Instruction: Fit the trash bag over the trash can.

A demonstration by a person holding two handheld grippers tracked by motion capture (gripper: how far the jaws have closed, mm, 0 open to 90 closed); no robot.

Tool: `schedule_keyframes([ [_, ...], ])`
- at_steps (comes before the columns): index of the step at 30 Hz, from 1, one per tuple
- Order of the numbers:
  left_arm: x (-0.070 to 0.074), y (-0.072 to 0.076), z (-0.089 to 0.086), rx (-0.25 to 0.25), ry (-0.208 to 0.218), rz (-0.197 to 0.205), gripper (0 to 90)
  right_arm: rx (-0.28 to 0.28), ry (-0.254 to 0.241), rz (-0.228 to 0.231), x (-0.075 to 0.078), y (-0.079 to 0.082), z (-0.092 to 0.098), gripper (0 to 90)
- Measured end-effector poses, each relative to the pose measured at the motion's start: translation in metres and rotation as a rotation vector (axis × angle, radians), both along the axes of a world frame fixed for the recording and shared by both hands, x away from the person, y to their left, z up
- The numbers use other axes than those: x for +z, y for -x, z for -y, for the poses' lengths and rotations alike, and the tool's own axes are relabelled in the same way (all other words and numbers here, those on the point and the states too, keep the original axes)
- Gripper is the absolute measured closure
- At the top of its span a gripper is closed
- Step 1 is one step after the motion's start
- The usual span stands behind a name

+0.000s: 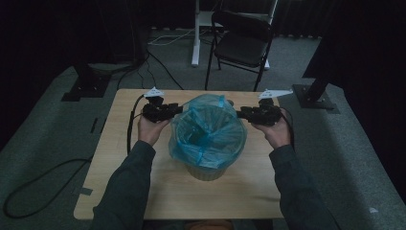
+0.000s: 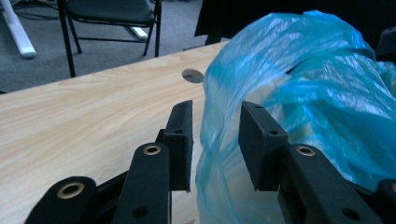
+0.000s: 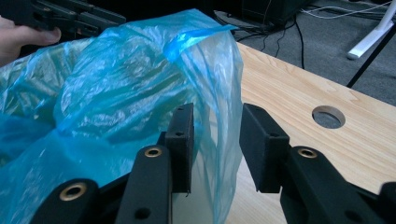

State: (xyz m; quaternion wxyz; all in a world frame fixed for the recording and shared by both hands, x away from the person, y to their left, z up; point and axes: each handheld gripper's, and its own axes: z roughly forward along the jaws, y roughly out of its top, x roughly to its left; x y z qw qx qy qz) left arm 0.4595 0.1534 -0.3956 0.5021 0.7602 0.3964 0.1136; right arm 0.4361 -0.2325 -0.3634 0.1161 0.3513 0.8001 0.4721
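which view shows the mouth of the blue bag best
The high view: it looks down into the open mouth of the blue bag, draped over the bin, with the whole rim in sight. The left gripper view shows its crinkled outer side between open tongs; the right gripper view shows a fold of its edge between open tongs.

Bag point(image 1: 209, 125): thin blue plastic film, translucent, glossy and crinkled, draped over a pale bin point(image 1: 206, 171) whose material I cannot tell. Bench point(image 1: 119, 158): light wood-grain top, smooth, low sheen. Left hand-held gripper point(image 2: 215, 140) and right hand-held gripper point(image 3: 215, 142): matt black plastic jaws with brass-coloured metal eyelets; floor point(image 1: 43, 143) is grey carpet, rough and matt.
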Motion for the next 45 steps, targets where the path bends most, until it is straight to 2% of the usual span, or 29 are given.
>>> schedule_keyframes([
  [5, -0.002, -0.005, 0.005, 0.013, -0.012, -0.012, 72.5, -0.01, 0.005, -0.013, -0.002, -0.008, -0.005, 72.3],
  [12, -0.005, -0.011, 0.01, -0.002, -0.018, -0.04, 85.2, -0.027, 0.043, -0.043, -0.008, -0.016, -0.007, 90.0],
  [26, -0.024, -0.016, 0.01, 0.008, -0.035, -0.116, 85.1, -0.04, 0.083, -0.097, -0.025, -0.02, -0.007, 90.0],
  [45, -0.048, -0.011, 0.008, -0.006, -0.05, -0.157, 83.9, -0.027, 0.106, -0.146, -0.051, -0.012, -0.002, 90.0],
])
